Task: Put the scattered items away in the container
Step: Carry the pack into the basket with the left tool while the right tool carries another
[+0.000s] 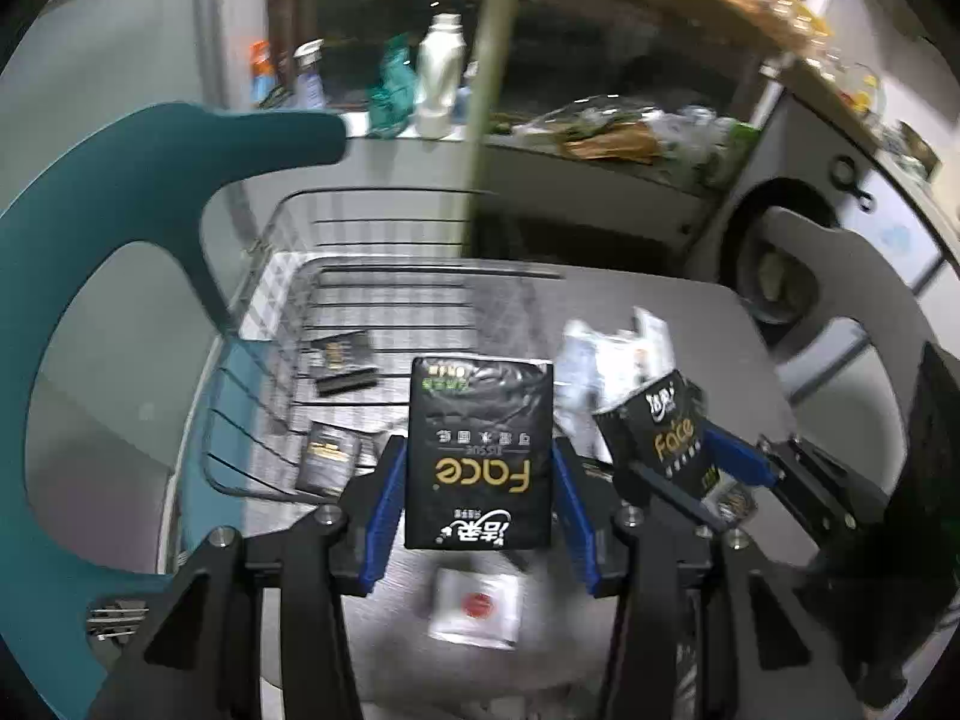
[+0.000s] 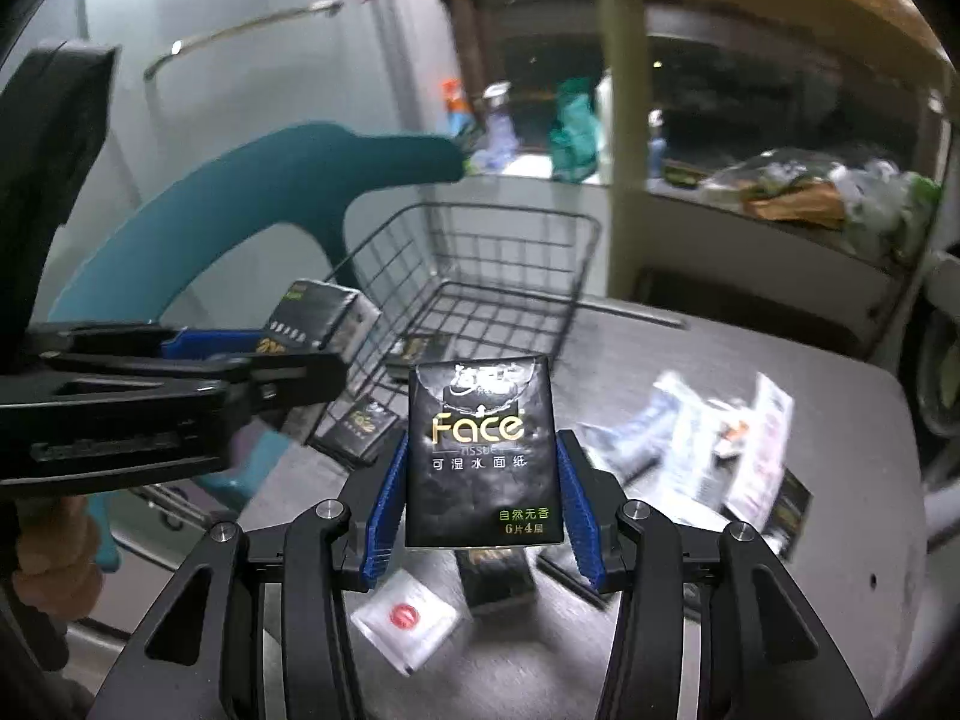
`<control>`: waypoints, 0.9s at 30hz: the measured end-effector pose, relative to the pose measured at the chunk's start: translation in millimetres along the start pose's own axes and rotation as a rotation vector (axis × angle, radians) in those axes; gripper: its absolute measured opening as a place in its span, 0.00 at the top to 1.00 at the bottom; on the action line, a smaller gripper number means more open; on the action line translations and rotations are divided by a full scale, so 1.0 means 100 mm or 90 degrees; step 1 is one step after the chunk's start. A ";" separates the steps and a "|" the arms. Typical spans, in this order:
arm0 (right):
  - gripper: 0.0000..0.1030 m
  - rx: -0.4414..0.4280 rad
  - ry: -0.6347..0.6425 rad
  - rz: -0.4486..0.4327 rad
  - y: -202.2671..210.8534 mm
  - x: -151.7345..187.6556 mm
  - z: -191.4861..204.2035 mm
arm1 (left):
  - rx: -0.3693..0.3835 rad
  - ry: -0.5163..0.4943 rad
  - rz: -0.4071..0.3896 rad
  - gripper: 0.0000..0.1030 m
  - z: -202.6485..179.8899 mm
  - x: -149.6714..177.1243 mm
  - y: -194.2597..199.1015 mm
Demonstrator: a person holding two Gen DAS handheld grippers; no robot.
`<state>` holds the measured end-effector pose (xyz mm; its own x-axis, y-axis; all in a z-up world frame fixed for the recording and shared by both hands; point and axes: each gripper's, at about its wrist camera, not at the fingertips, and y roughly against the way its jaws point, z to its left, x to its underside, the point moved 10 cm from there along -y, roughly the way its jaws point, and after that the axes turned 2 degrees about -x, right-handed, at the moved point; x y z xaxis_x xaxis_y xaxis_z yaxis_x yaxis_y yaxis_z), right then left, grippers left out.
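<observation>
Two tools each grip a black tissue pack labelled "Face", both held above a grey tabletop [image 2: 840, 450]. Nearest in the left wrist view, the left tool [image 1: 479, 498] clamps its tissue pack [image 1: 480, 450] between blue pads, printed side facing the camera and upside down. In the right wrist view, the right tool [image 2: 483, 492] clamps a second tissue pack [image 2: 483, 450] the same way, its text upright. Below them on the tabletop lies a small white sachet with a red dot [image 2: 405, 615], beside another black pack [image 2: 495, 576]. Farther right sit crumpled white wrappers [image 2: 714, 450]. Beyond the tools, at the tabletop's left edge, stands a black wire basket [image 2: 480, 276] already holding several black packs [image 1: 342, 354]. Behind it curves a teal chair back [image 2: 240, 180].
</observation>
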<state>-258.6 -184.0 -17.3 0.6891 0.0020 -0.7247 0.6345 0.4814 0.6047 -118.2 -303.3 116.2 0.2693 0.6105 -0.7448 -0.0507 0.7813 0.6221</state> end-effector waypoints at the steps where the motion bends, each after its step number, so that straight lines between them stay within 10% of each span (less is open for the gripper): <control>1: 0.54 0.002 0.003 0.009 -0.08 -0.01 0.04 | -0.012 0.005 0.006 0.50 0.09 -0.02 -0.06; 27: 0.43 0.048 -0.039 0.009 0.15 0.27 -0.32 | -0.037 0.009 0.044 0.40 0.25 0.24 -0.16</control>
<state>-242.1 -148.4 -38.1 0.7168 -0.0464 -0.6958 0.6475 0.4148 0.6393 -87.4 -304.9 94.3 0.2504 0.6642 -0.7044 -0.1246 0.7436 0.6569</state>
